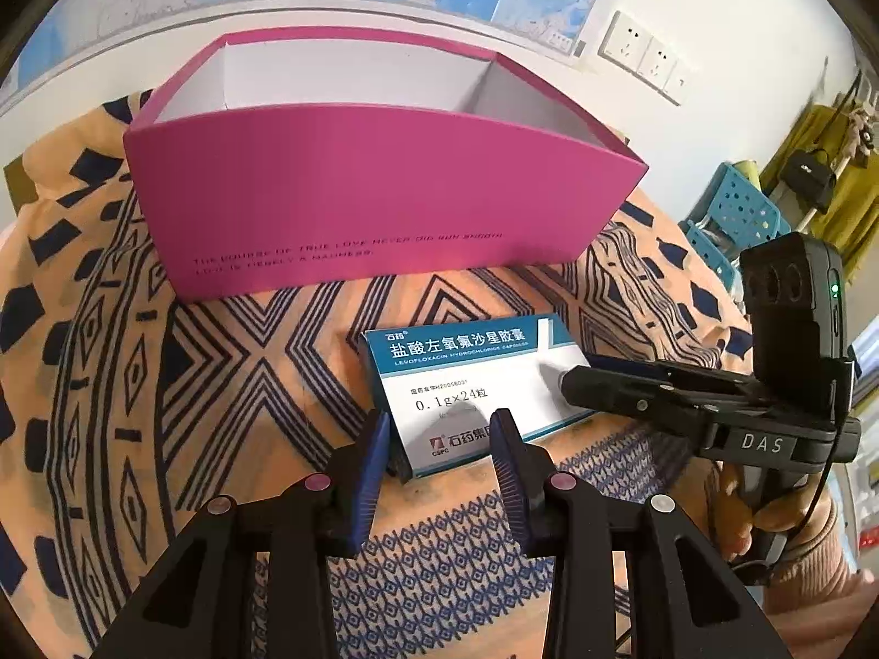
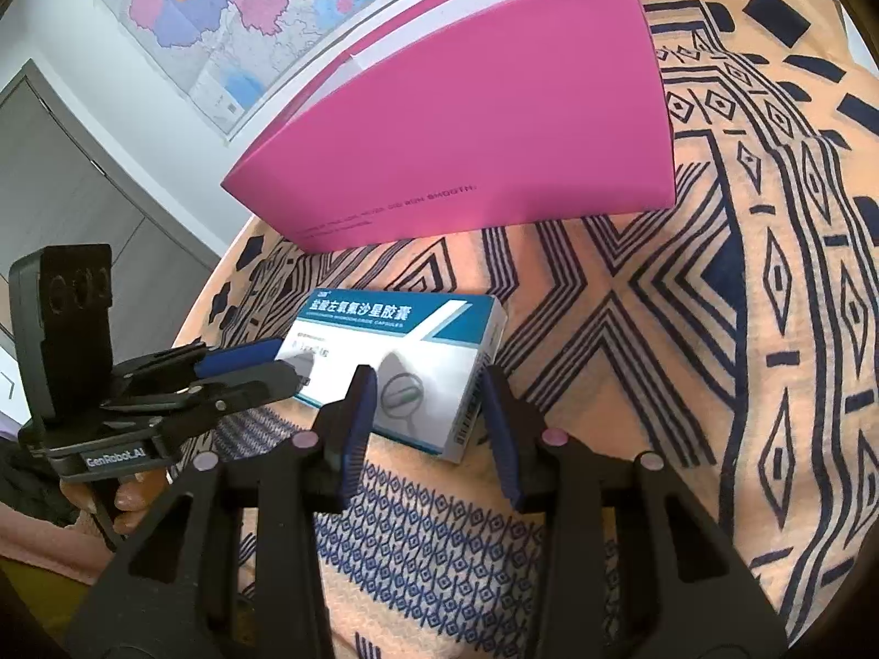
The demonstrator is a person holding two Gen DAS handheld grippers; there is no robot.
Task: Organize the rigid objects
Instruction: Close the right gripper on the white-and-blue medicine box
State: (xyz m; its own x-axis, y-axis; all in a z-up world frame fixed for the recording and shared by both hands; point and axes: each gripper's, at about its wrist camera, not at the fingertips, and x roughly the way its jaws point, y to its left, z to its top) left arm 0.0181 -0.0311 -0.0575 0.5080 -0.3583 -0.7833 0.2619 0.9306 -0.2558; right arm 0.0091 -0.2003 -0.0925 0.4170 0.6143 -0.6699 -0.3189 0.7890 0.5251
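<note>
A blue-and-white medicine box (image 1: 472,384) lies flat on the patterned cloth, in front of an open pink cardboard box (image 1: 373,186) with a white inside. My left gripper (image 1: 439,434) is open, its fingertips either side of the medicine box's near corner. My right gripper (image 1: 571,379) reaches in from the right, its tips over the box's right end. In the right wrist view the medicine box (image 2: 406,362) sits between the open right gripper (image 2: 428,390) fingers, the pink box (image 2: 483,126) behind it, and the left gripper (image 2: 285,368) touches the box's left end.
An orange cloth with dark blue patterns (image 1: 165,384) covers the table. A wall map (image 2: 231,11) and wall sockets (image 1: 643,55) are behind. A blue perforated stool (image 1: 736,214) stands beyond the table's right edge.
</note>
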